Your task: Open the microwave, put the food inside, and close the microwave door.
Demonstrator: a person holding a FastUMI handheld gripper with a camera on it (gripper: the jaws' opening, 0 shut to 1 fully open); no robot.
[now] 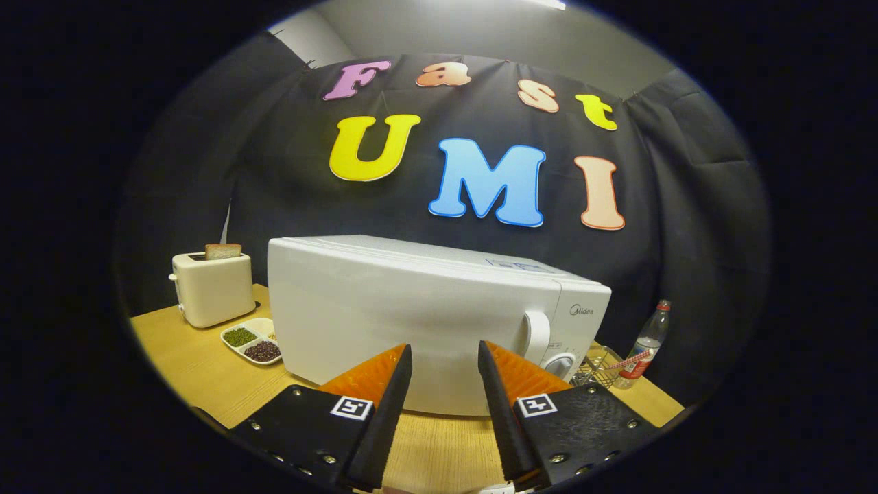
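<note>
Gripper (444,357) released, 2 fingers apart with nothing between them, just in front of the microwave (411,315). Microwave shut, mid-table (199,370), handle (536,336) toward its right end. Toaster (211,288) with bread slice (223,251) at the table's back-left corner, divided dish (252,341) beside it. Bottle (648,341) near the right edge.
</note>
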